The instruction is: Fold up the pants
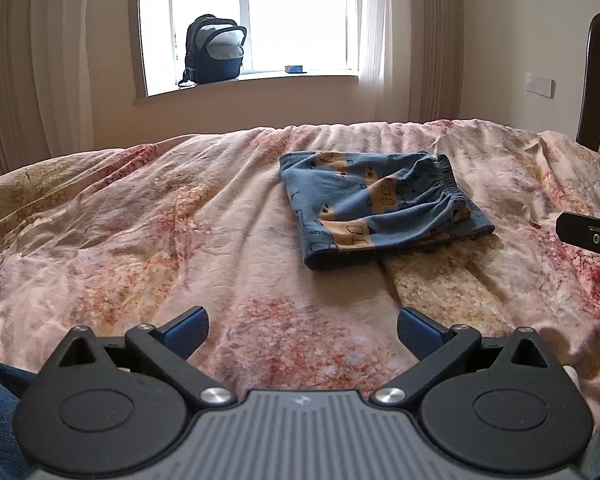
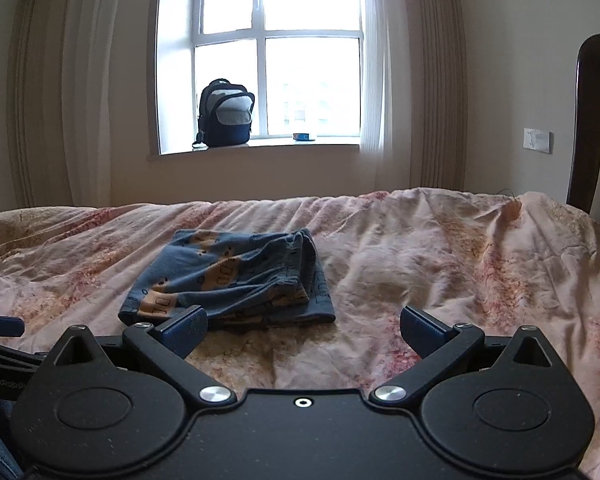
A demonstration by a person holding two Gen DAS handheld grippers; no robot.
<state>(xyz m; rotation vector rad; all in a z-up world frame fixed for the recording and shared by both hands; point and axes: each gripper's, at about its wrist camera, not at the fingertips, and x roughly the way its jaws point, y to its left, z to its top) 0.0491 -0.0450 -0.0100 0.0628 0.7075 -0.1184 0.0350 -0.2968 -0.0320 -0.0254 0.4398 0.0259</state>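
Note:
Blue pants with tan prints point(image 1: 376, 208) lie folded into a compact square on the pink floral bedspread point(image 1: 160, 216), elastic waistband toward the right. They also show in the right wrist view point(image 2: 232, 280). My left gripper point(image 1: 302, 334) is open and empty, held back from the pants near the bed's front. My right gripper point(image 2: 302, 332) is open and empty, just short of the pants' near edge. The right gripper's side shows at the right edge of the left wrist view point(image 1: 592, 236); the left gripper's finger shows at the left edge of the right wrist view point(image 2: 0, 326).
A dark backpack point(image 1: 214, 50) and a small blue box point(image 1: 295, 69) stand on the windowsill behind the bed. Curtains hang on both sides. A dark wooden headboard point(image 2: 596, 120) rises at the right. The bedspread is wrinkled all around the pants.

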